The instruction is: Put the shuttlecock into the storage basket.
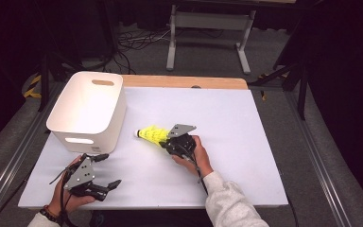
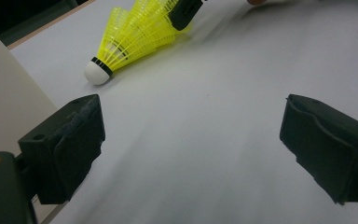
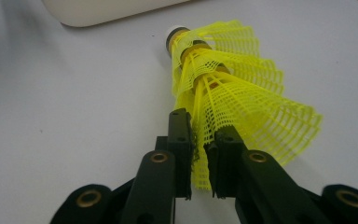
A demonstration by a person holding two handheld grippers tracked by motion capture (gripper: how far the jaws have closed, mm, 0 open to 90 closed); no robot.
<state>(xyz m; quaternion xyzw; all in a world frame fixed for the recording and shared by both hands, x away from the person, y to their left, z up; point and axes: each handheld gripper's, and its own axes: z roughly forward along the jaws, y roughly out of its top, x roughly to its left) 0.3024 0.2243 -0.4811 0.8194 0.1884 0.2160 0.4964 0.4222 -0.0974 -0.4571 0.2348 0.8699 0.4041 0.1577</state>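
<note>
Shuttlecock stack (image 1: 152, 135) is pinched by its skirt in the right gripper (image 1: 170, 140), low over the worktop (image 1: 246, 142) centre. Left gripper (image 1: 108, 171) is held wide, empty, at 7 o'clock. Bin (image 1: 87, 111) at 10 o'clock is judged the goal; transfer and release remain.

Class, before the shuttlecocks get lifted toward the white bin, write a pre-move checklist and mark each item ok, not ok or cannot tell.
1. Right gripper pinches the shuttlecocks' yellow skirt: ok.
2. Grip is secure: cannot tell; only the skirt's mesh edge sits between the pads.
3. Shuttlecocks stay nested as one stack: ok.
4. White bin stands upright with its mouth open: ok.
5. Left gripper is open and apart from the stack, near the table's front edge: ok.
6. Table between stack and bin is free of things: ok.
</note>
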